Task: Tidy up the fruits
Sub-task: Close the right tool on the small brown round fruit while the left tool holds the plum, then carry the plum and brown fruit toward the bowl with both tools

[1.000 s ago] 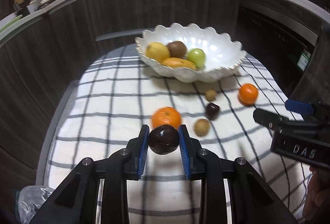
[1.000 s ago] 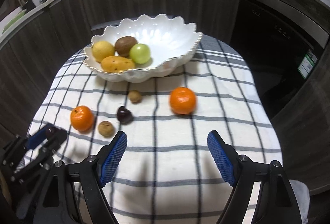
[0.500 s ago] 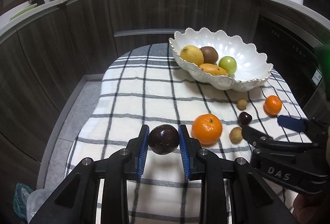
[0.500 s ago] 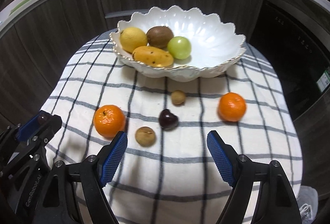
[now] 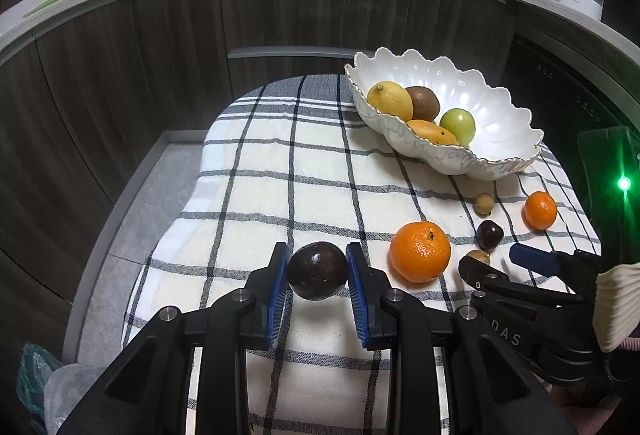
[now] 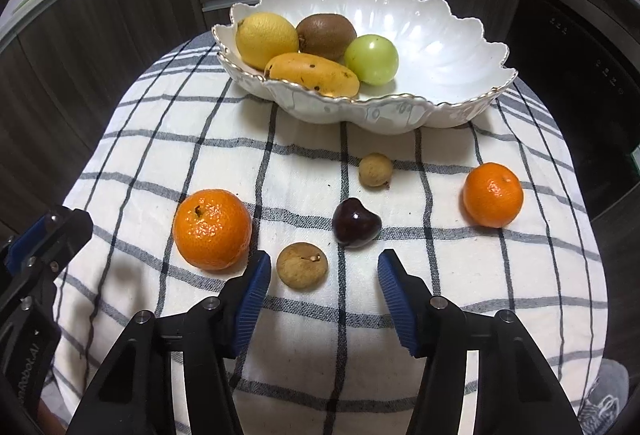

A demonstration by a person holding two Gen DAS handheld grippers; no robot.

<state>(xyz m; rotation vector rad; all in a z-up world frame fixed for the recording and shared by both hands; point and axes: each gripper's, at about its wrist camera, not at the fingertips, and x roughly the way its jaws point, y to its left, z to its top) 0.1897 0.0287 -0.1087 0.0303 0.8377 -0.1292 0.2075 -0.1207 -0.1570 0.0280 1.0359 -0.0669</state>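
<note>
left gripper (image 5: 317,275): fingers clamped on dark round fruit (image 5: 317,270) (perhaps a passion fruit), above checked cloth (image 5: 280,163) | right gripper (image 6: 323,275): fingers apart, closing, brown longan (image 6: 302,265) between, untouched | bowl (image 6: 440,47): holds four fruits

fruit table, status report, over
Left tool shut on dark purple round fruit. Right tool closing around small tan round fruit, not yet gripping. Large orange mandarin close beside its left pad.

right hand-held gripper (image 6: 323,275) | lower, nearer tan fruit (image 6: 302,265) | jaws closing, pads not touching
</note>
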